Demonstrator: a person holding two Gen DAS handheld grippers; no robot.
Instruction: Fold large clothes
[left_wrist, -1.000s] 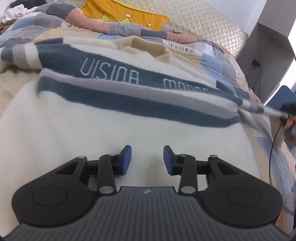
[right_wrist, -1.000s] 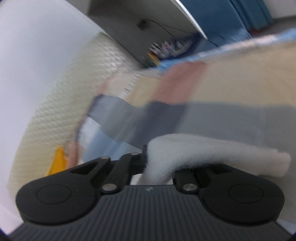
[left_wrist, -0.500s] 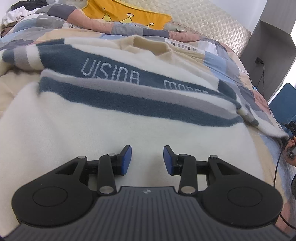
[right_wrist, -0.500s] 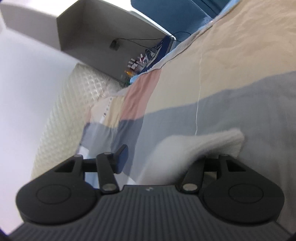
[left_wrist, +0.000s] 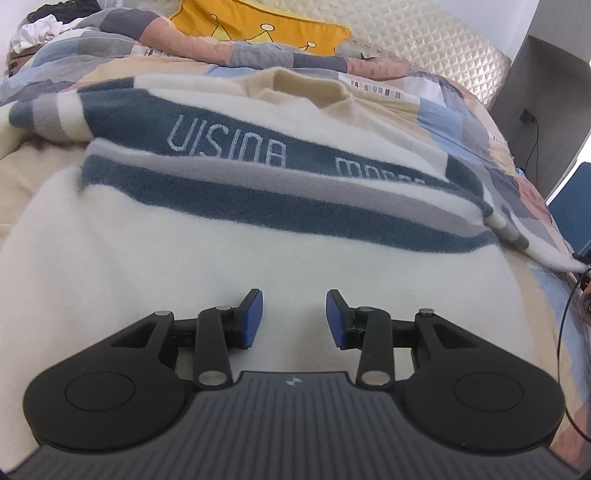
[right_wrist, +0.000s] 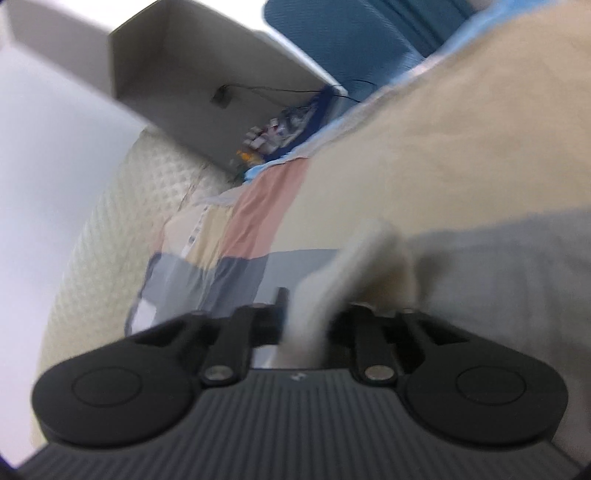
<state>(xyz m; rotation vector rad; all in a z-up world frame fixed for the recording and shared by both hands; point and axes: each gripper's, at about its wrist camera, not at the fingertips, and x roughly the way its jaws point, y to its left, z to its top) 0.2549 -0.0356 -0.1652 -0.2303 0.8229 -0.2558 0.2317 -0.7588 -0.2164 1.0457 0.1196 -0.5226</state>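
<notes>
Two claws: left claw (left_wrist: 294, 319) apart over one sweater (left_wrist: 229, 236), right claw (right_wrist: 308, 325) closing on its cuff (right_wrist: 354, 266).

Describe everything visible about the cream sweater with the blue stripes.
The sweater is fuzzy cream knit with dark blue and grey chest bands carrying pale lettering. It lies spread flat on the patchwork bedspread, collar toward the headboard. The open left claw hovers over its lower body. The right claw is closing on a cream fold.

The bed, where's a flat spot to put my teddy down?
The plain cream half of the sweater, between its blue stripes and the left gripper, is free. The top is crowded: bunched quilt, yellow pillow, a clothes heap.
</notes>
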